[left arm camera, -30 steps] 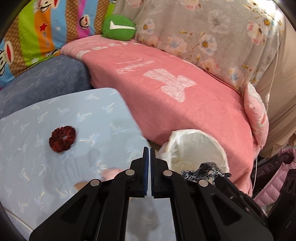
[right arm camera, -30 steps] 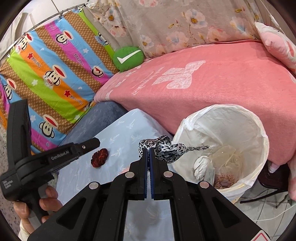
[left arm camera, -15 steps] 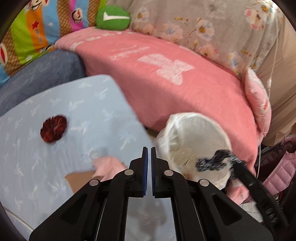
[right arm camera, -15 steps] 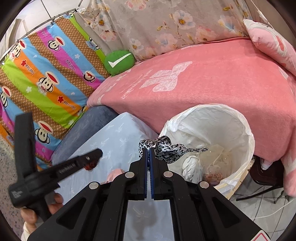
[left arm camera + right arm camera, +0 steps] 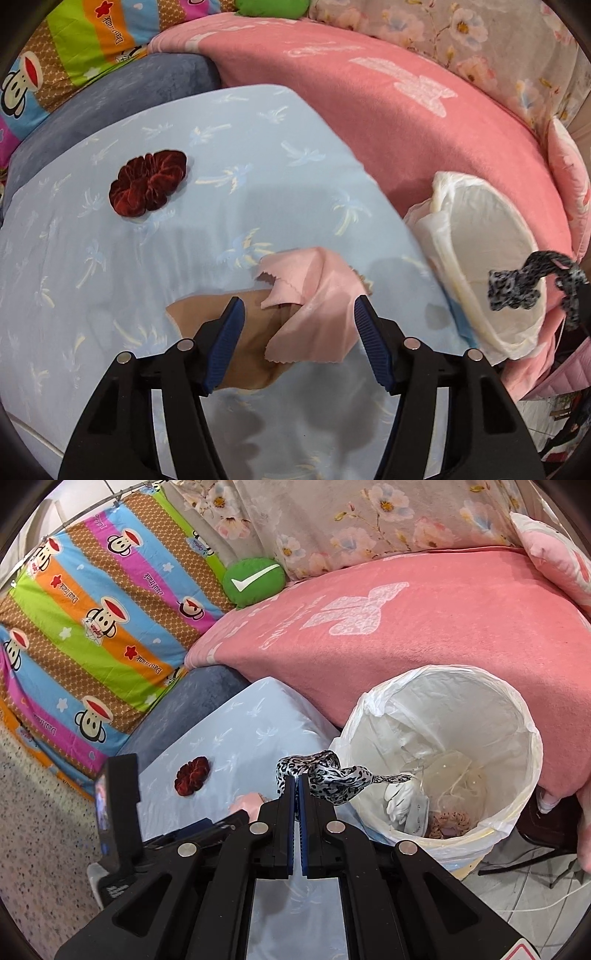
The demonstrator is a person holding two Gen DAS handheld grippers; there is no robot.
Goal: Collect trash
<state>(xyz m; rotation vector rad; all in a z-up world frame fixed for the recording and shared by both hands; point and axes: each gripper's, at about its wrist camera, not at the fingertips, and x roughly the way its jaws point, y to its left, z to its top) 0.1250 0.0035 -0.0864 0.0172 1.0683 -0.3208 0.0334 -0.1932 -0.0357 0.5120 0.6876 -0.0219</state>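
Observation:
My left gripper (image 5: 297, 312) hangs low over the light-blue table (image 5: 110, 258), its jaws opening, with a crumpled pink cloth (image 5: 314, 291) between the fingers and not pressed by them. A tan scrap (image 5: 218, 317) lies under the cloth. A dark red scrunchie (image 5: 147, 182) rests farther back on the left of the table. My right gripper (image 5: 297, 779) is shut on a black-and-white leopard-print band (image 5: 328, 773), held beside the rim of the white-lined trash bin (image 5: 517, 720). The band (image 5: 517, 286) also shows over the bin (image 5: 480, 258) in the left wrist view.
A pink blanket (image 5: 443, 627) covers the sofa behind the bin. A green check-mark cushion (image 5: 255, 581) and a striped monkey-print sheet (image 5: 92, 609) lie at the back. The bin holds a white glove and scraps. A blue-grey cushion (image 5: 140, 85) borders the table's far edge.
My left gripper has dropped toward the table and its jaws have gone from shut to wide apart around the pink cloth. The right gripper has barely moved, still shut on the band.

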